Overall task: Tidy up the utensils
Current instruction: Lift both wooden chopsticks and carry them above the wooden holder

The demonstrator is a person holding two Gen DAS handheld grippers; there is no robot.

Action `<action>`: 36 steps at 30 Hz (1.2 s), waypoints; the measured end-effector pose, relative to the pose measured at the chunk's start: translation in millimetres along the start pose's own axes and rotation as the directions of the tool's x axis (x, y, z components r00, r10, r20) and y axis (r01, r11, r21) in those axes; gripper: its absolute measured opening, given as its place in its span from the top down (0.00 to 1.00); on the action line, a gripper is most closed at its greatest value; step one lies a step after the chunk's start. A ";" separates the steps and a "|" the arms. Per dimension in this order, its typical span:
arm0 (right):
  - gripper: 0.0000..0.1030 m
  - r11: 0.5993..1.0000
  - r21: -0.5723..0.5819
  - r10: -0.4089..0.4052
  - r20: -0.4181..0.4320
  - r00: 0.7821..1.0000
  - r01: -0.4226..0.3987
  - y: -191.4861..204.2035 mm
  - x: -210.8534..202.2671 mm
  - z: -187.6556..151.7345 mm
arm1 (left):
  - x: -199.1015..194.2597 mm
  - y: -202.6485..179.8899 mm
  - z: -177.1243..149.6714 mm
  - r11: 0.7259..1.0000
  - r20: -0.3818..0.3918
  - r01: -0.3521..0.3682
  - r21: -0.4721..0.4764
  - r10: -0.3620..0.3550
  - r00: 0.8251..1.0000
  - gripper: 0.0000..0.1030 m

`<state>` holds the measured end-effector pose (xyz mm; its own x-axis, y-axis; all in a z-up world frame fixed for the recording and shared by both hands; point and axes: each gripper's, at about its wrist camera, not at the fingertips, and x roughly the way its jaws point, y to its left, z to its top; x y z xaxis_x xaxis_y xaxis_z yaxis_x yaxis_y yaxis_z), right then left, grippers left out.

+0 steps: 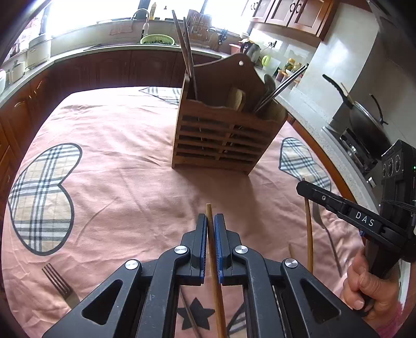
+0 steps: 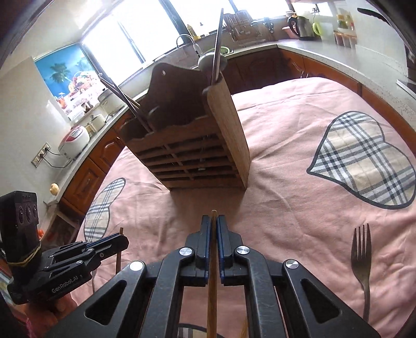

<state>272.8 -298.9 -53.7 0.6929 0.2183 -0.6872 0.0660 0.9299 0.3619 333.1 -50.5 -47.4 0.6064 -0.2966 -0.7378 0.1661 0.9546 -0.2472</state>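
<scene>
Kitchen, pink-clothed table [image 1: 117, 182]. Left gripper [image 1: 210, 221] jaws clamped on bamboo chopstick [image 1: 211, 247], tip poking past pads. Right gripper [image 2: 213, 222] jaws likewise pinching second chopstick [image 2: 212, 273]. Ahead of both jaws: wooden utensil holder [image 1: 221, 137], upright, already holding chopsticks and spoons. Fork [image 2: 361, 262] flat on cloth, right of right jaws.

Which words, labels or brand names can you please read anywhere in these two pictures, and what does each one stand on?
"DAS": white letters on the side of the right tongs, seen from the left wrist view.
"GenRobot.AI": pale letters on the side of the left tongs, seen from the right wrist view.
Poster with palm trees on the wall: any print is too small to read.
Bottles and jars on the counter: labels too blurred to read.
</scene>
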 end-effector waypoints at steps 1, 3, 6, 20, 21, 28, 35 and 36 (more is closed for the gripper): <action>0.96 1.000 -0.002 0.006 0.016 1.000 -0.006 1.9 -8.9 0.7 | -10.9 0.0 -1.6 1.000 0.016 0.008 -0.002 -0.008 1.000 0.96; 0.96 1.000 -0.006 0.017 0.042 0.999 -0.017 8.7 -24.4 2.3 | -30.9 -0.5 -6.1 1.000 0.044 0.025 -0.008 -0.025 0.999 0.96; 0.96 0.999 -0.015 0.029 0.074 0.997 -0.028 15.5 -42.7 3.0 | -61.3 1.6 -12.8 0.999 0.074 0.051 -0.012 -0.050 0.996 0.96; 0.96 0.995 -0.090 0.057 0.218 0.974 -0.038 51.6 -115.5 4.8 | -177.1 19.7 -33.0 0.997 0.232 0.079 -0.017 -0.073 0.970 0.96; 0.96 0.995 -0.093 0.056 0.226 0.973 -0.036 53.1 -118.3 5.7 | -181.0 20.4 -33.9 0.997 0.242 0.077 -0.018 -0.070 0.968 0.96; 0.96 0.994 -0.107 0.060 0.265 0.962 -0.033 59.2 -130.7 11.1 | -199.1 22.8 -37.5 0.998 0.287 0.058 -0.020 -0.050 0.956 0.96; 0.96 0.993 -0.116 0.063 0.276 0.959 -0.032 62.0 -133.4 14.3 | -202.3 28.0 -34.9 0.998 0.300 0.056 -0.026 -0.046 0.953 0.96; 0.96 0.993 -0.116 0.064 0.276 0.959 -0.033 61.9 -132.9 14.5 | -202.6 28.2 -34.8 0.998 0.302 0.055 -0.026 -0.045 0.952 0.96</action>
<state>195.1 -274.6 69.1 0.8670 0.1869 -0.4620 -0.0404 0.9503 0.3087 188.0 35.5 73.2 0.8048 -0.3172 -0.5017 0.1795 0.9357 -0.3037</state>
